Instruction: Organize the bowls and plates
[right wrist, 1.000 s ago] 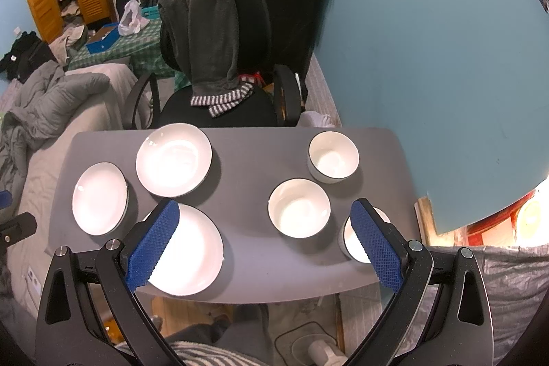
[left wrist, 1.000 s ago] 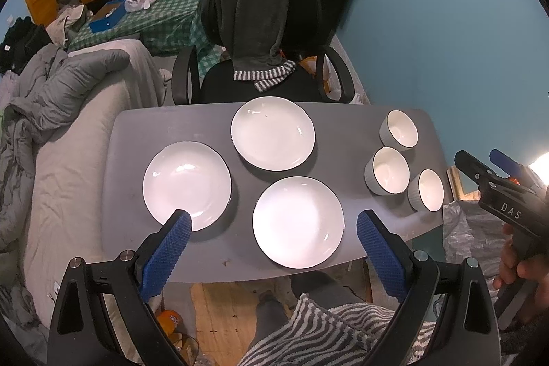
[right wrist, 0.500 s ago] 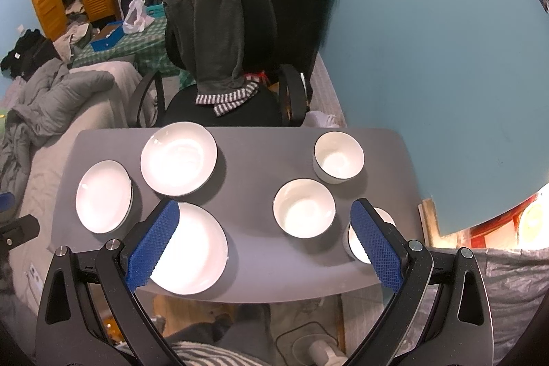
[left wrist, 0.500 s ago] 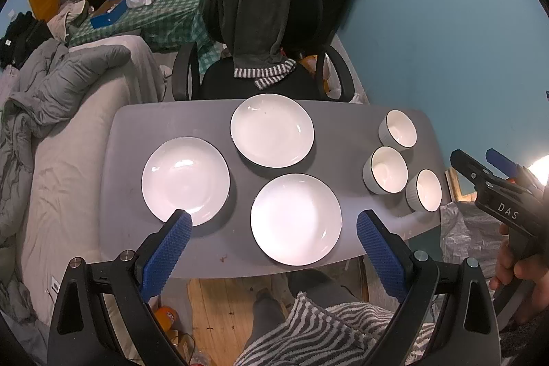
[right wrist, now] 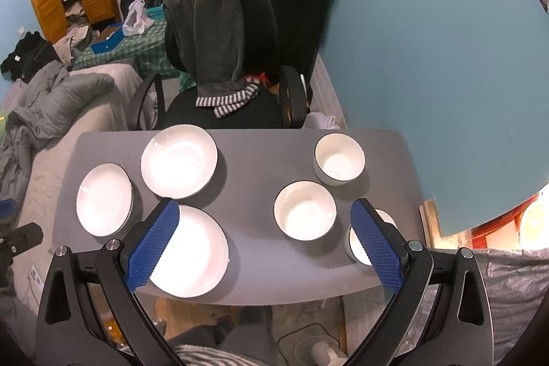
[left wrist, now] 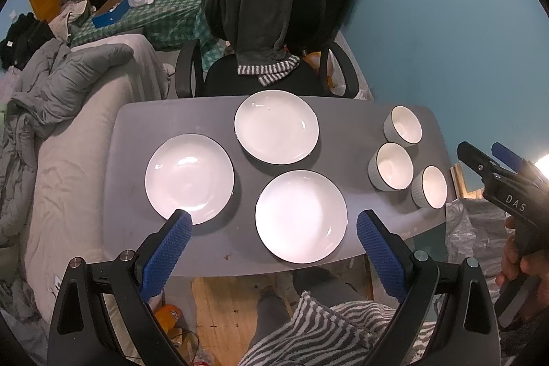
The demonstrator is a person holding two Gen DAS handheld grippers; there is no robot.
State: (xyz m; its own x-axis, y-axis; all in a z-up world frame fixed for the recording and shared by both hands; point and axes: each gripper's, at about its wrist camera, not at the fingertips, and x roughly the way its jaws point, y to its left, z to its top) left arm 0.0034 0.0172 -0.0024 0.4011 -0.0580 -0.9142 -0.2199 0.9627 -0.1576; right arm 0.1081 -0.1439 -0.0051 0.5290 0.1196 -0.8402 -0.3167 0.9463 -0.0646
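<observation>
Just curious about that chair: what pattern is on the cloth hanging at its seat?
Grey-and-white stripes on the cloth; clearest in the right wrist view.

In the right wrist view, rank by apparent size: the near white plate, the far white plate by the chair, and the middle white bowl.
1. Near white plate with dark rim, though it sits closest to the camera, partly behind a blue tong pad.
2. Far white plate by the chair.
3. Middle white bowl, clearly smallest.
The two plates may well match in true size.

We note three white dark-rimmed plates lying flat, apart, on the grey table's left half. Three white bowls stand upright at its right end.
</observation>
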